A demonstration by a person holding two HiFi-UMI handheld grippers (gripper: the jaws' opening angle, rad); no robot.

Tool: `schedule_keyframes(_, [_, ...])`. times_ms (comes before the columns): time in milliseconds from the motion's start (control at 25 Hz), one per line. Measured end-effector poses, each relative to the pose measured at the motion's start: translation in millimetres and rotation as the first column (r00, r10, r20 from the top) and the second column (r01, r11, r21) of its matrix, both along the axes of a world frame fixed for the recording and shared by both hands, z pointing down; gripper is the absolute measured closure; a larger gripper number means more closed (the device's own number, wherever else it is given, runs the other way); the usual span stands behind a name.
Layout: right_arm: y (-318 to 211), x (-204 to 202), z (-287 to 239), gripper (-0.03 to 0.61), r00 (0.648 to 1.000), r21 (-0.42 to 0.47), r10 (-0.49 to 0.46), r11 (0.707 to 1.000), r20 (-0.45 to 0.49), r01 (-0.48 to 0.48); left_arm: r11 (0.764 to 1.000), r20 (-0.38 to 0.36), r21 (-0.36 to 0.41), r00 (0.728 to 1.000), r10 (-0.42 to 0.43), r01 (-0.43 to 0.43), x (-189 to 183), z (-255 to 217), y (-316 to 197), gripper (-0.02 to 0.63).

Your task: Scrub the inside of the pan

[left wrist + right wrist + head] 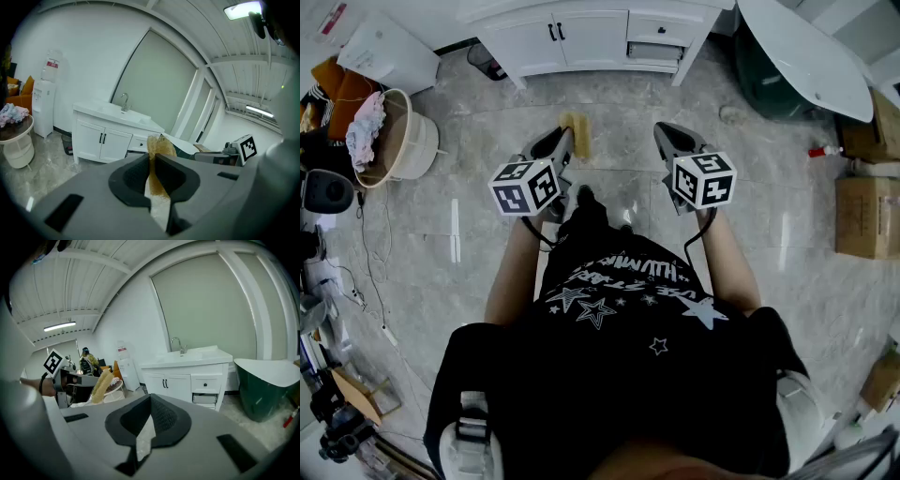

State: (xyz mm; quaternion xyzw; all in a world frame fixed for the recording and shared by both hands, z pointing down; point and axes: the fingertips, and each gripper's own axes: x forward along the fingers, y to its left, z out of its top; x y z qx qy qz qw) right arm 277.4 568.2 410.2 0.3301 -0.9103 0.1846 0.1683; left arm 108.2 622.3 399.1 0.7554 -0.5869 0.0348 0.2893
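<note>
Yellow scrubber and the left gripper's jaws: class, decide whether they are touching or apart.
Touching. The left gripper view shows it: the left gripper has its jaws shut on the yellow scrubber, pads pressing both sides, its tip poking out beyond.

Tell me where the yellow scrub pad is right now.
The scrub pad is pinched in the left gripper, left of centre in the head view, over the floor in front of the white sink cabinet.
</note>
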Motion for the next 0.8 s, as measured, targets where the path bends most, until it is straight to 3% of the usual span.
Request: schedule_keyframes(800, [-0.4, 23.2, -4.3, 0.572, 1.0, 0.014, -0.017, 1.0, 0.023, 0.017, 1.0, 0.022, -0.008, 1.0, 0.022, -0.022, 28.3, -2.5, -5.9, 0.571])
